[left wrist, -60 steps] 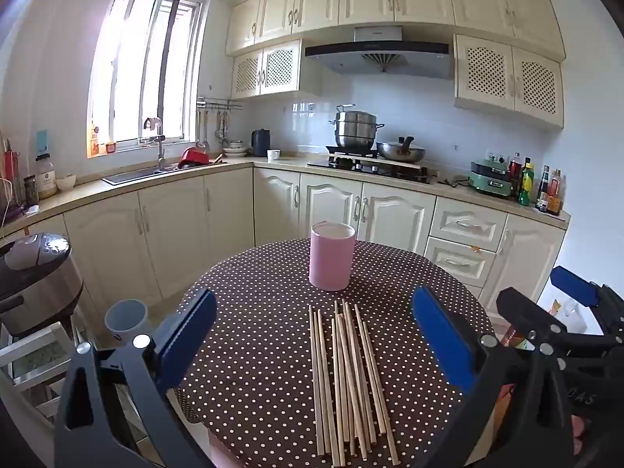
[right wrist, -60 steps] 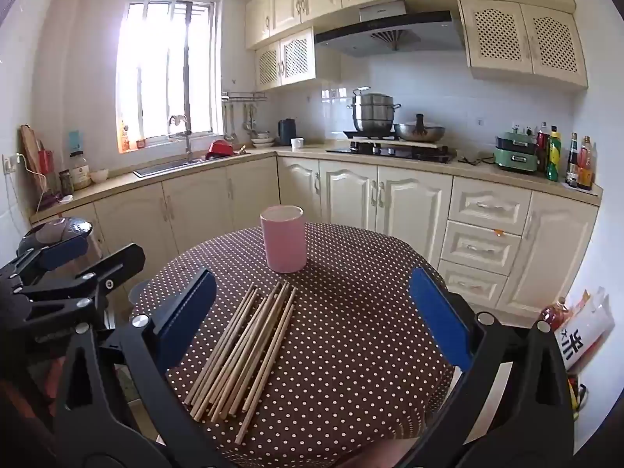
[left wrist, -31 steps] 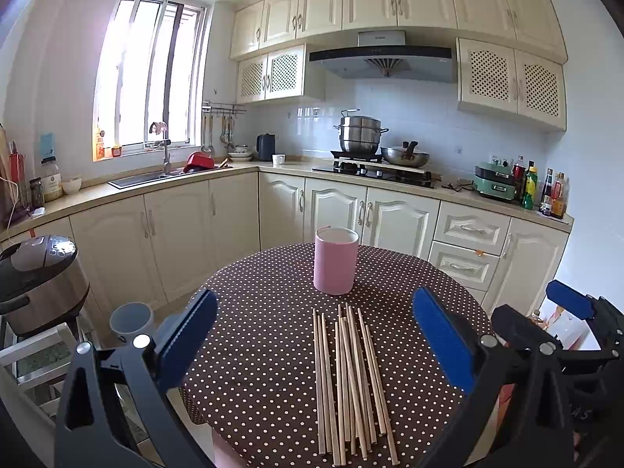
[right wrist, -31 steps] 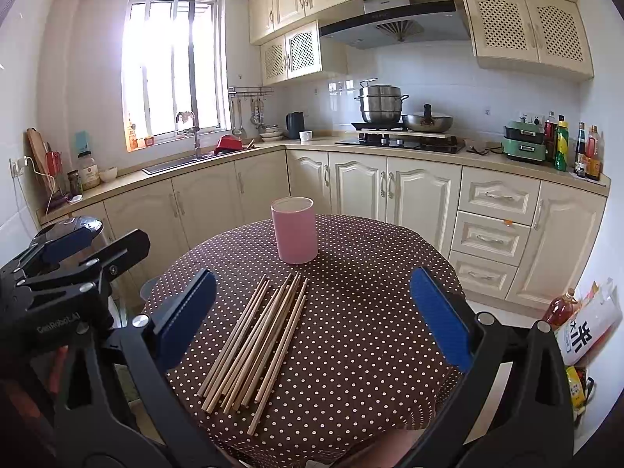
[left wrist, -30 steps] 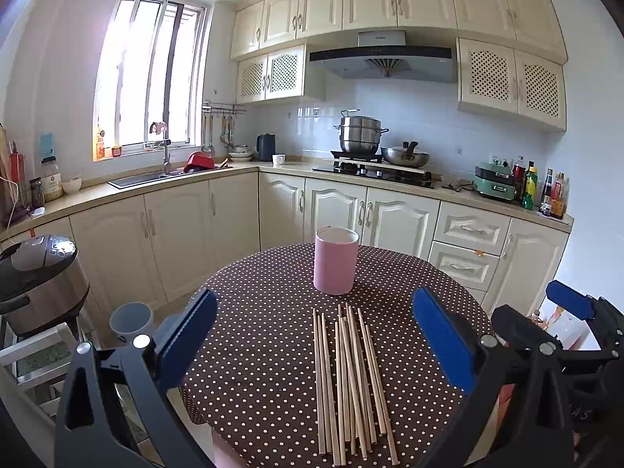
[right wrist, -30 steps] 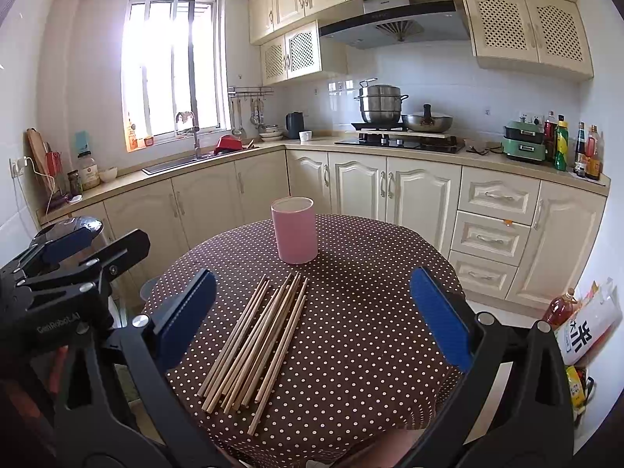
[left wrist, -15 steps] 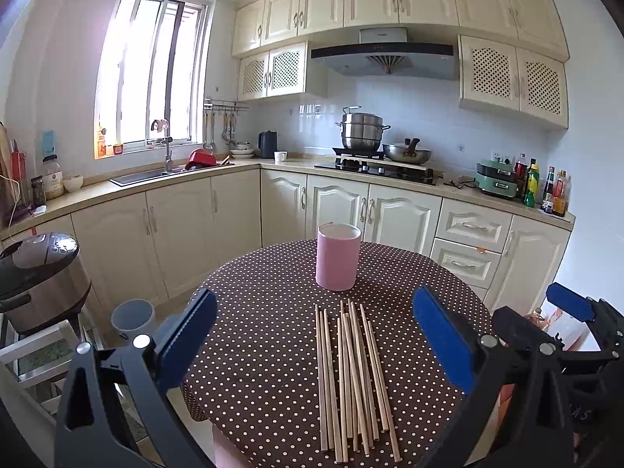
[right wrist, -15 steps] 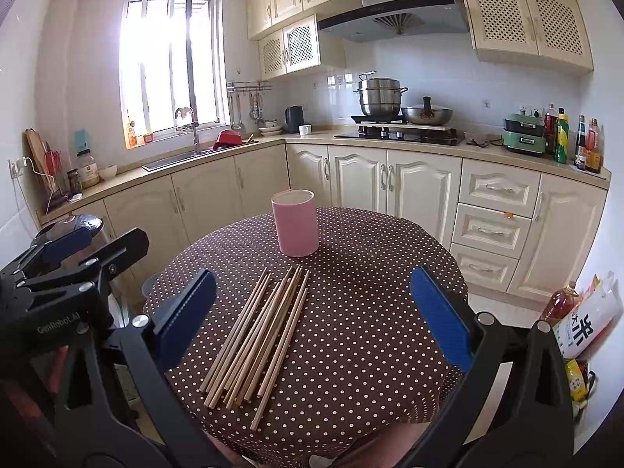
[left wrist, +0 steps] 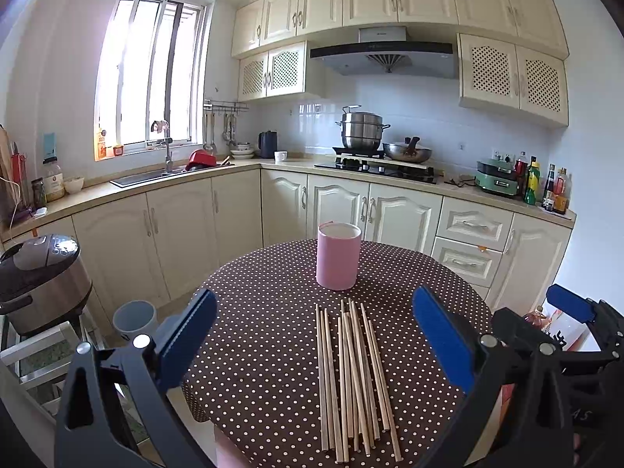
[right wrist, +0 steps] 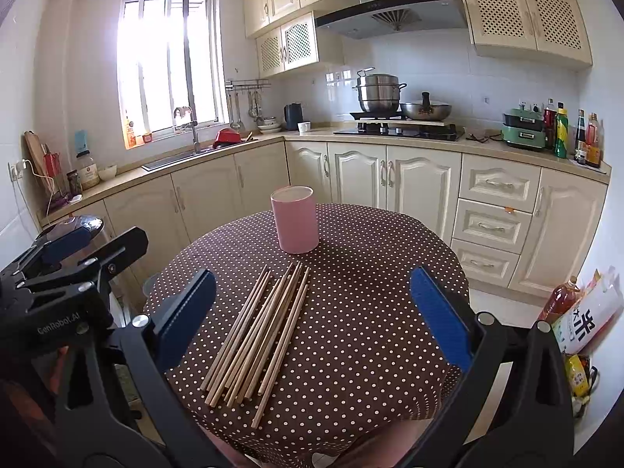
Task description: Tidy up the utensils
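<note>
Cream kitchen cabinets (left wrist: 187, 230) had slid lower: both wide-jawed grippers, left gripper (left wrist: 316, 339) and right gripper (right wrist: 312, 312), had pulled back, wooden chopsticks (left wrist: 351, 370) untouched beside the pink cylindrical holder (left wrist: 337, 261).

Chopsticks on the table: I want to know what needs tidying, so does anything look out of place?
The chopsticks lie loose and flat on the polka-dot tablecloth, slightly fanned with uneven ends, while the pink holder stands upright behind them with none showing above its rim. Both claws are open and hold nothing. Nothing looks spilled or damaged.
</note>
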### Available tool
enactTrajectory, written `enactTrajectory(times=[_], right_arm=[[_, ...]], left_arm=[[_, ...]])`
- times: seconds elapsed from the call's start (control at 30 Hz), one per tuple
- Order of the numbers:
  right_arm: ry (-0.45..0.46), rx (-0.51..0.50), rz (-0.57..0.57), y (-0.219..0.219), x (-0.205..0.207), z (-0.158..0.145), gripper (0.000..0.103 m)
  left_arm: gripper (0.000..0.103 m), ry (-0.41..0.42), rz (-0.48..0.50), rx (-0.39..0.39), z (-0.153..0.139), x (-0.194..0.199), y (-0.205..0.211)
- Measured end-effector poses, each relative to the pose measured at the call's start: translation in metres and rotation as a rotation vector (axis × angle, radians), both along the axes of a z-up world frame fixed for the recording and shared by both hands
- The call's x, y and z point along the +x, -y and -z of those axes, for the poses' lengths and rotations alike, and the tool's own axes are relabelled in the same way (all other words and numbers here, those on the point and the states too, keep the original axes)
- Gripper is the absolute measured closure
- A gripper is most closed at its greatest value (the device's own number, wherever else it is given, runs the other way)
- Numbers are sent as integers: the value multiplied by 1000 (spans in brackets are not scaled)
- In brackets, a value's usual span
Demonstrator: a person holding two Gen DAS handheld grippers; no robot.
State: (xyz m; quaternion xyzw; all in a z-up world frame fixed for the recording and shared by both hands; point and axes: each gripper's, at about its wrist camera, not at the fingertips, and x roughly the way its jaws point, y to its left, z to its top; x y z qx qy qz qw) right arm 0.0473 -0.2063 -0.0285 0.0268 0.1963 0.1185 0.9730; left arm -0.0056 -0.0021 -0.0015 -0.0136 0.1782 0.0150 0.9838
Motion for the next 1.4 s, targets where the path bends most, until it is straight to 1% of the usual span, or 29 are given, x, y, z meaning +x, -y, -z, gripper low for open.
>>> enactTrajectory(times=[0.37,0.57,0.8,0.97,1.4], right_arm=[[-18,8,-2,1,4,3,6],[-20,4,-2,-1,5,4,6],[-19,0,5,-2,4,4,6],[-39,18,-3,0,5,5,6],[-64,27,-3,0,8,7,6]], left_arm=[[4,-18,-1,0,2,2,2],[4,-18,-17,19,0,1,4],[5,-21,-15,15,0,1,4],[5,-18,-18,18,-1,0,4],[5,-27,-13,10,0,1,4]])
